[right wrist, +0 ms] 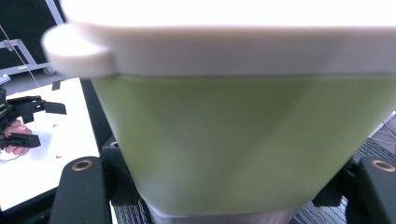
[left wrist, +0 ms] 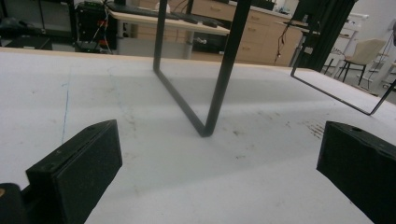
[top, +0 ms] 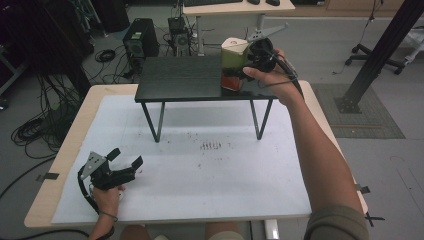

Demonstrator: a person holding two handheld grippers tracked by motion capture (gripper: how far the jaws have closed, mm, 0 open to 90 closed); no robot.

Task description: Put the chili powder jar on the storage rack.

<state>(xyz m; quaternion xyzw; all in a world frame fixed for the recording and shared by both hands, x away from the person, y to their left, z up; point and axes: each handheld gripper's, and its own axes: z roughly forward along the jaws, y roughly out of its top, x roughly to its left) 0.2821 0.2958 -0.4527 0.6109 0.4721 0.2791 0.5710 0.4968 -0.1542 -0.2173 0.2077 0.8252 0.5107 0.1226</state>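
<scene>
A container (top: 234, 62) with a white lid, a green body and a red base stands on the right end of a low black stand (top: 180, 77). My right gripper (top: 246, 65) is shut on it from the right side. In the right gripper view the green container (right wrist: 243, 135) sits between both black jaws, right under its white lid (right wrist: 233, 37). My left gripper (top: 127, 157) rests low over the white mat (top: 200, 190) at the near left, open with nothing between its fingers. In its own view the left gripper (left wrist: 219, 177) faces a leg of the stand (left wrist: 219, 88).
Dark crumbs (top: 210, 146) lie on the mat in front of the stand. Beyond the table are a computer tower (top: 140, 37), floor cables (top: 35, 125), a desk (top: 235, 7) and a black slanted post (top: 380, 50) at the right. My left gripper (right wrist: 28, 121) also appears far off in the right gripper view.
</scene>
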